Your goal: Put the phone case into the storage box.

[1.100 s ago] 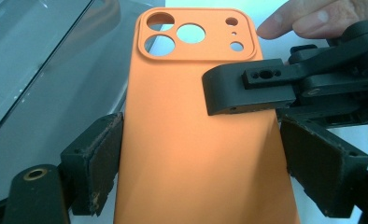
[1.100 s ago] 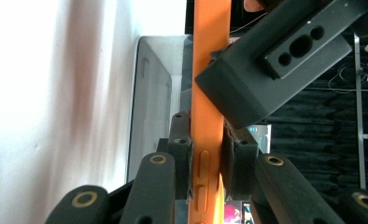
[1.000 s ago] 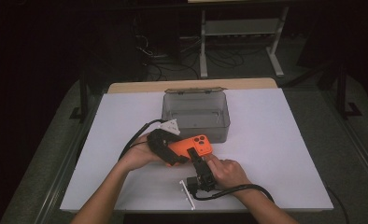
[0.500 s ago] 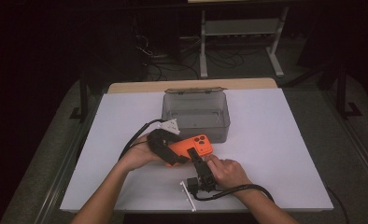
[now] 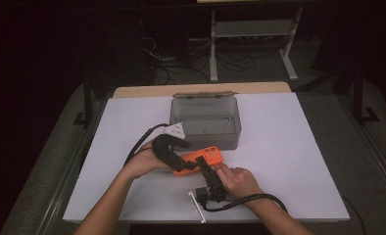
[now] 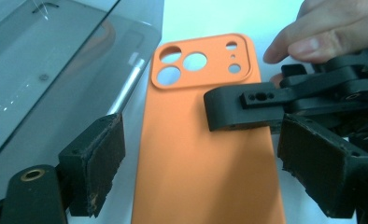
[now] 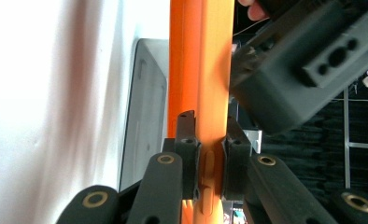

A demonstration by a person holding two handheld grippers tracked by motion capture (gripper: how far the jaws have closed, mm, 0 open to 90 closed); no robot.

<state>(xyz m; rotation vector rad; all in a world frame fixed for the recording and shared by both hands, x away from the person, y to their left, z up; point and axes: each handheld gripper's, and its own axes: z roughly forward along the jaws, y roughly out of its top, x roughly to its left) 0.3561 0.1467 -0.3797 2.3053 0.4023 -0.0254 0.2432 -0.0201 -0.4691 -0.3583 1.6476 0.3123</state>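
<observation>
The right gripper (image 7: 209, 172) has its jaws clamped on the long edge of the orange phone case (image 7: 201, 70), low in the middle of the right gripper view, pinching the wall edge-on. In the high view that right gripper (image 5: 206, 171) sits at lower centre, just below the case (image 5: 201, 160). The left gripper (image 6: 198, 154) has its jaws wide apart, one either side of the case's (image 6: 205, 154) back, pads not pressing; the long axis runs from between them up toward the camera cut-outs. Both hands are at the case. Beyond it stands the grey plastic box (image 5: 205, 117). The case's inner side and lower end are hidden.
</observation>
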